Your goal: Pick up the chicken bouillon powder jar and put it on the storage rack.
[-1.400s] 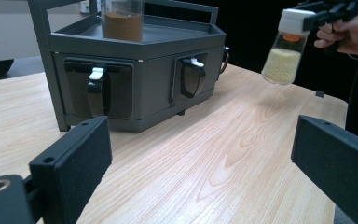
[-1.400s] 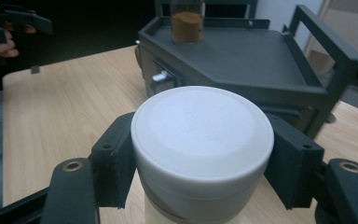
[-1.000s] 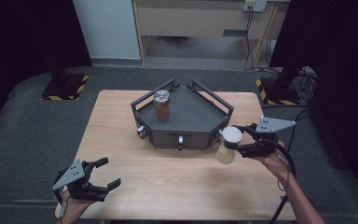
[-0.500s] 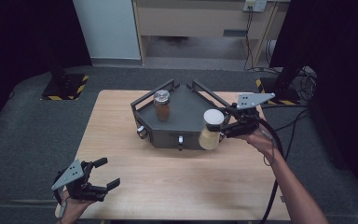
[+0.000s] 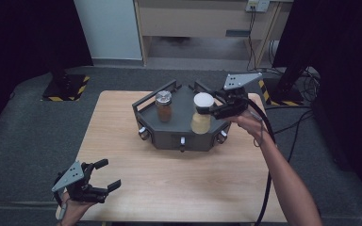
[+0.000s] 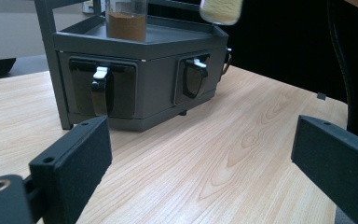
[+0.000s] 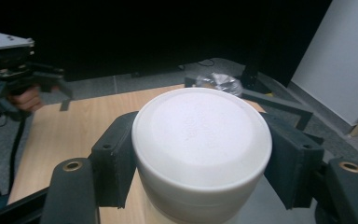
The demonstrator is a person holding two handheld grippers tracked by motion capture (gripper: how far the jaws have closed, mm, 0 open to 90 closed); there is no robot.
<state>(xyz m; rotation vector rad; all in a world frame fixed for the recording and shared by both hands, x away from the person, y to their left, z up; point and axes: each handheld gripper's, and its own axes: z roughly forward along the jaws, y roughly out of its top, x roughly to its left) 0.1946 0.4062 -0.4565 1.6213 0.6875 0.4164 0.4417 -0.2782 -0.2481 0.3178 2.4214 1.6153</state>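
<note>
Now, right gripper [image 5: 210, 109]: its two jaws are closed on the white lid of the pale jar [image 5: 201, 121], one pad on each side of the lid, as the right gripper view shows; the person's right hand [image 5: 248, 121] holds it from the right side of the table
Pale jar: it hangs in the grip above the right part of the tray [image 5: 185, 111], upright, with a white lid and a pale yellow content; whether its bottom touches the tray floor, I cannot tell
Pale jar in other views: the white lid [image 7: 201, 133] sits between the pads in the right gripper view; in the left gripper view the bottom of the jar [image 6: 220, 10] shows at the top edge, above the tray
Left gripper [image 5: 107, 177]: jaws wide open, nothing between them; it is near the front left corner of the table [image 5: 122, 141], held by the left hand [image 5: 70, 209], well apart from the tray
Left gripper view: the two black pads [image 6: 77, 158] stand far from each other, with bare wood between them
Brown jar [image 5: 163, 106]: it stands upright on the left part of the tray, with a metal lid and a brown content, apart from the pale jar
Tray: dark grey, with angled sides, in the middle of the table; small latches with white tips [image 6: 100, 74] on its front panels
</note>
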